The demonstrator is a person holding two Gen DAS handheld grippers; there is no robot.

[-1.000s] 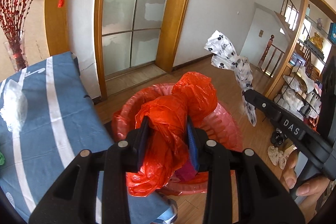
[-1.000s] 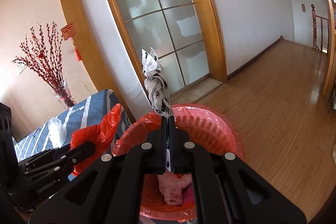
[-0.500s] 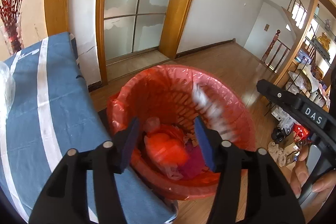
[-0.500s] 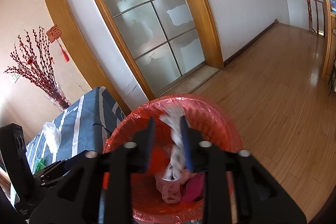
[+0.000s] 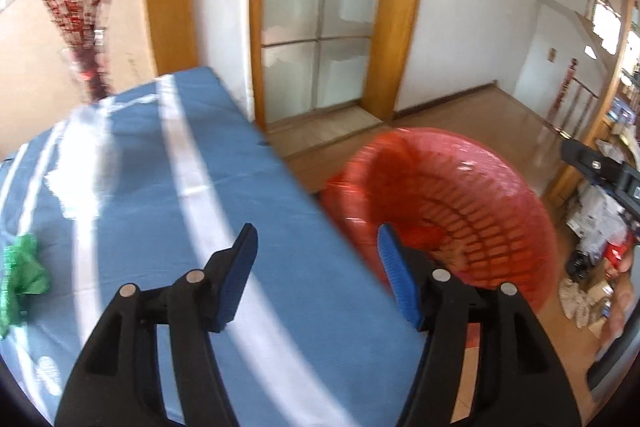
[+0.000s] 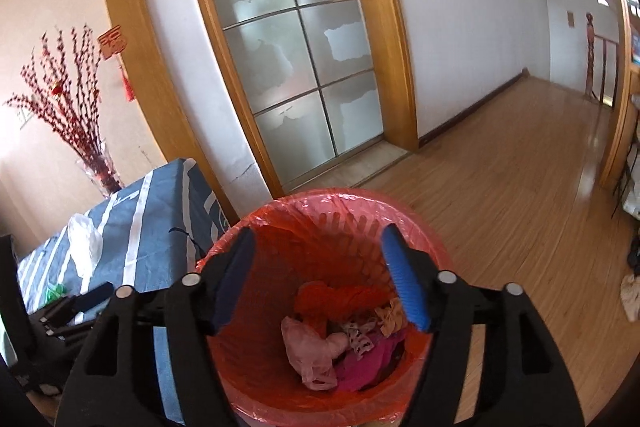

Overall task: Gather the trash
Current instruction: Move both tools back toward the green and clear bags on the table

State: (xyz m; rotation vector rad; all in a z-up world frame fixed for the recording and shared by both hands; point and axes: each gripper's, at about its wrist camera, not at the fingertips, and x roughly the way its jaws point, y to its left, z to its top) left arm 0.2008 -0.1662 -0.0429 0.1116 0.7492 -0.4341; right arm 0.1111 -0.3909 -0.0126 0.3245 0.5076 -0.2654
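Left wrist view: we're swinging our left gripper [image 5: 316, 247] over the blue striped table [image 5: 168, 187], jaws just opened wide, nothing between them. Green scrap [image 5: 20, 275] is sitting at 9 o'clock, and what's probably a clear bag [image 5: 80, 183] at 10, though it's blurry. We're best coming in low with a deep pinch.

Right wrist view: right gripper [image 6: 320, 267] is hanging open and empty over the red bin [image 6: 320, 203], jaws just spread, trash at 6 o'clock.

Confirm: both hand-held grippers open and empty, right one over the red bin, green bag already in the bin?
Not quite. The green bag lies on the blue-striped table, per the left wrist view. Left hand-held gripper and right hand-held gripper are open, empty; the right is over the red bin.
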